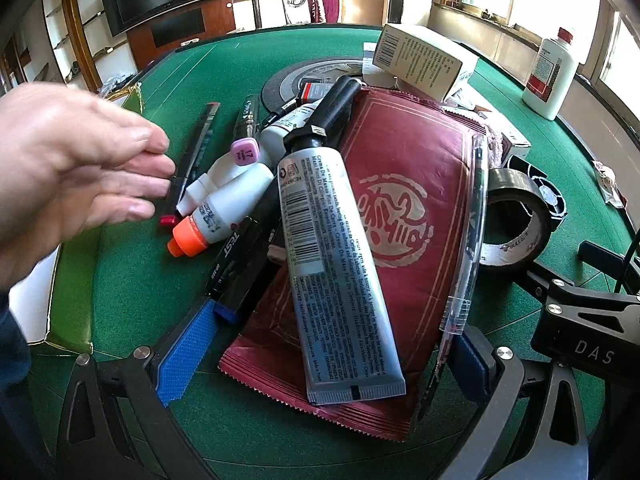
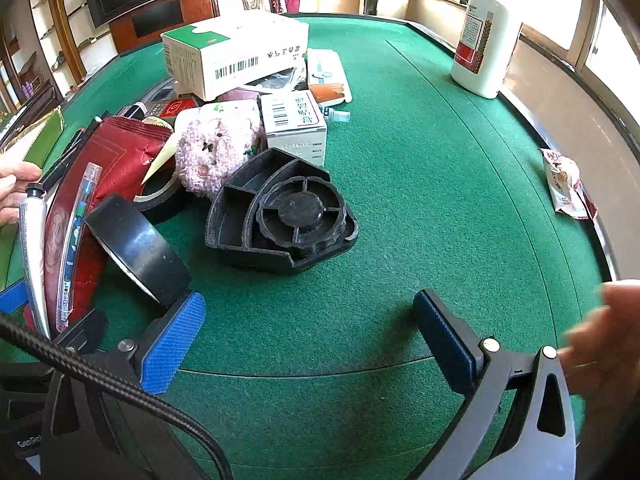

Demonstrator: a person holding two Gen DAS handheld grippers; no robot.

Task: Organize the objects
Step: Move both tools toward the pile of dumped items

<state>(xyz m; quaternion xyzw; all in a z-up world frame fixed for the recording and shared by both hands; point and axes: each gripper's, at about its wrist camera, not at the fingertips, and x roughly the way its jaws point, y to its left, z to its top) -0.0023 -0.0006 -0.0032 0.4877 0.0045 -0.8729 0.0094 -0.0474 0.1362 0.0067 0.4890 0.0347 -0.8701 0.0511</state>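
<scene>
— Since both grippers stood wide open over that green felt table (image 2: 420, 140) with nothing between their blue pads, which piece would you have said came first?

— The grey tube (image 1: 340, 248), I judged. It lay on top of the dark red foil pouch (image 1: 404, 200), right between the fingers of the left gripper (image 1: 328, 360), black cap pointing far. Closing across its flat body, near the crimped end, looked safest; a squeeze near the cap might have rolled it off the slick pouch.

— And what crowded it?

— Plenty. Just left of the tube sat a small white bottle with an orange cap (image 1: 224, 216), a marker with a pink end cap (image 1: 245, 152), and a black pen-like thing printed with white letters, running under the tube's left edge. A clear-barrelled pen (image 1: 468, 240) lay along the pouch's right side, close to the right-hand finger, so it might have been caught too.

— The bare hand (image 1: 68, 168)?

— It hovered at the left, fingers near a dark slim stick; touching or not, I couldn't tell.

— And the right gripper (image 2: 304, 336)?

— Open above bare felt, its left pad just beside a roll of black tape (image 2: 136, 240). Beyond lay a black moulded plastic part (image 2: 284, 216), a pink fuzzy toy (image 2: 216, 148), some cartons, and a tall white bottle (image 2: 484, 36) far right, well apart.
</scene>
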